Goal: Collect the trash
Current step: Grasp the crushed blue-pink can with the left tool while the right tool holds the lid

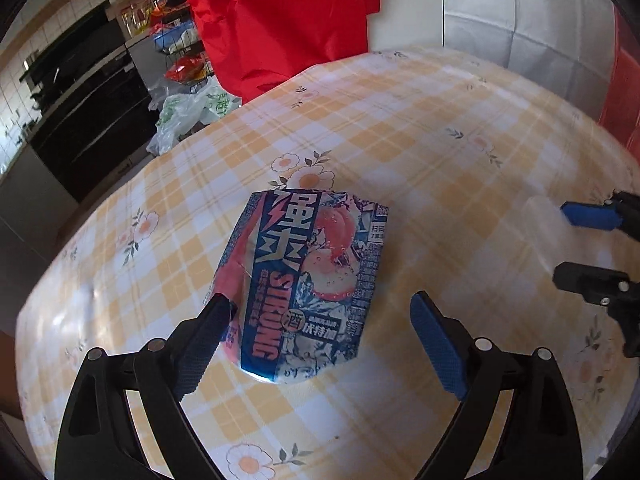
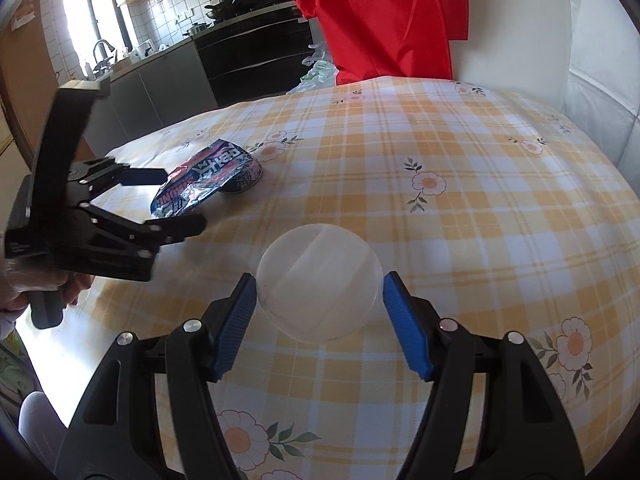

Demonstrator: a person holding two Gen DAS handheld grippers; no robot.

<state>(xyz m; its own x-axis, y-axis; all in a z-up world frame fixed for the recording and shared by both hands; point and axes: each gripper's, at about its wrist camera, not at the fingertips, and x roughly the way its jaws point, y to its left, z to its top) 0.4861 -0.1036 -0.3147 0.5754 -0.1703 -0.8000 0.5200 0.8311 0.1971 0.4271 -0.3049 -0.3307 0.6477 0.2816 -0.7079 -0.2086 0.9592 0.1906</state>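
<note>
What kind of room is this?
Most likely a home kitchen with a dining table. A checked flowery tablecloth covers the table, and behind it are a tiled wall, a counter with a sink tap, and a black stove with pots.

On the worktop (image 2: pixel 460 240), the crushed can (image 2: pixel 208 184) lies to the left of the plastic cup (image 2: pixel 320 280), well apart, with kitchen cabinets (image 2: pixel 168 88) behind.
</note>
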